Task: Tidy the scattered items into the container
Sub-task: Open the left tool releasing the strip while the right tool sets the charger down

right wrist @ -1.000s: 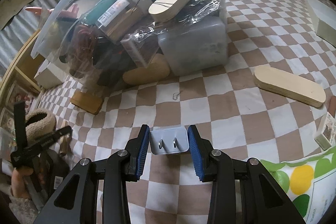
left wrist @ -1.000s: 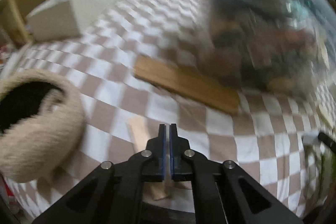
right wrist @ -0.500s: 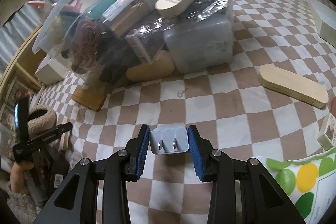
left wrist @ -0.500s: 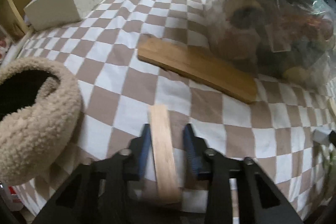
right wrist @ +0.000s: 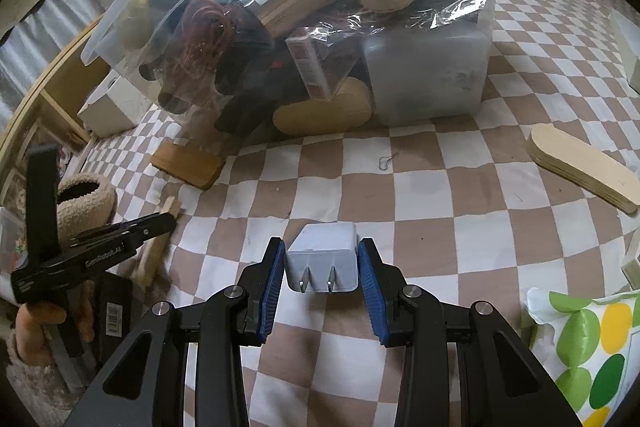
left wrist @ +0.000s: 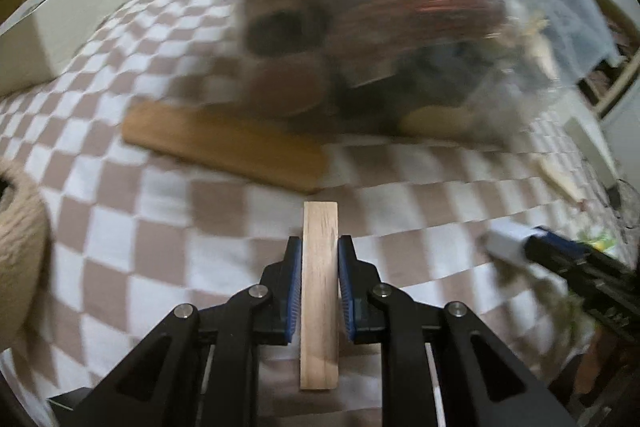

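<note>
My left gripper [left wrist: 319,247] has a pale wooden stick [left wrist: 319,227] upright between its blue pads, and its jaws are closing on it. The right wrist view shows that left gripper [right wrist: 170,219] at the far left, with the stick [right wrist: 173,205] at its tip. My right gripper [right wrist: 321,243] is shut on a white charger plug [right wrist: 322,259], prongs toward the camera, above the checkered cloth. The clear plastic bin [right wrist: 432,75], crammed with items, stands beyond both grippers. In the left wrist view the bin [left wrist: 400,27] is blurred.
A brown wooden board [left wrist: 224,147] lies at the foot of the bin. A fluffy beige slipper [left wrist: 16,247] sits at the left, a white box [left wrist: 68,23] behind it. A stack of pale wooden soles [right wrist: 580,171] lies at the right, a green-dotted bag [right wrist: 592,343] near the front.
My left gripper opened around the stick lying on the cloth and closed on it, then swung toward the bin. The right gripper has stayed put with the charger.
</note>
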